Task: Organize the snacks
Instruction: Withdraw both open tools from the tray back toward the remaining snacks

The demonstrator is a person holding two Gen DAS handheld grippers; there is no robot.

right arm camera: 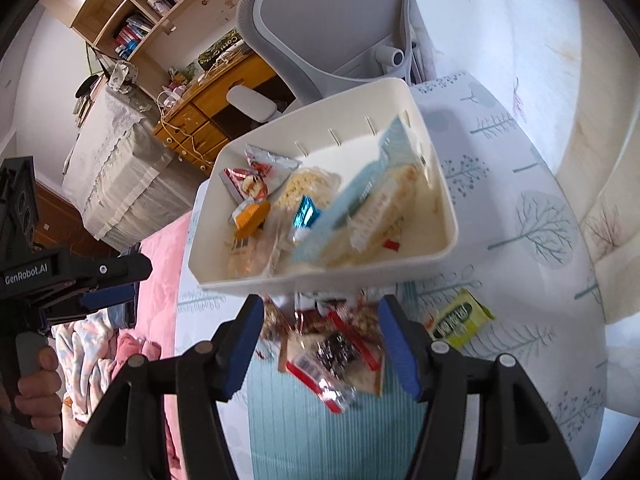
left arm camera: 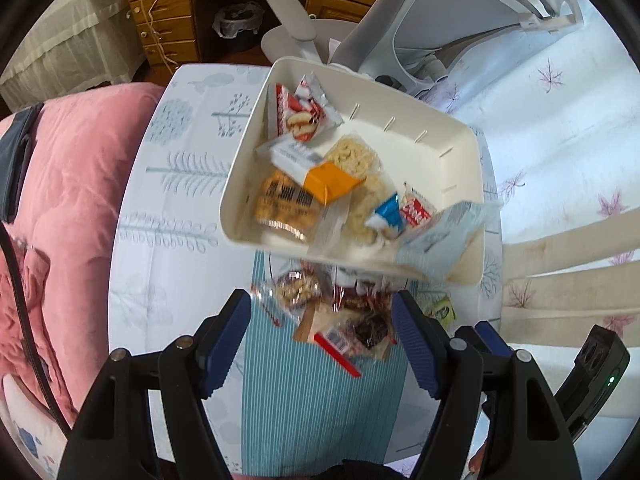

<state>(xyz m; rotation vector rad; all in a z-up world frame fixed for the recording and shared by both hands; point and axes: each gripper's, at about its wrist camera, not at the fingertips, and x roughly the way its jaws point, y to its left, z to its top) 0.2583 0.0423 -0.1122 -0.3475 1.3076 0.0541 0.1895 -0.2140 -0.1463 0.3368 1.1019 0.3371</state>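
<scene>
Now both tongs, left tongs point(left arm camera: 322, 336) and right tongs point(right arm camera: 320, 344), hang released, nothing gripped, above loose snacks point(right arm camera: 332, 352) mid-bench point(left arm camera: 180, 208), while the cream bin point(left arm camera: 460, 152) of packets sits at the far edge.

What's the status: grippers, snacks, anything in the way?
Left gripper and right gripper open, empty. Bin part-filled; loose snacks and green packet outside it. Nothing in the way.

We see a wooden desk with drawers point(left arm camera: 168, 12) at the back, a grey office chair point(right arm camera: 328, 20) pulled near, bookshelves point(right arm camera: 132, 12) on the white wall, a pink quilt point(left arm camera: 72, 184) left, and daylight washing over the leaf-print bedsheet point(left arm camera: 560, 120).
</scene>
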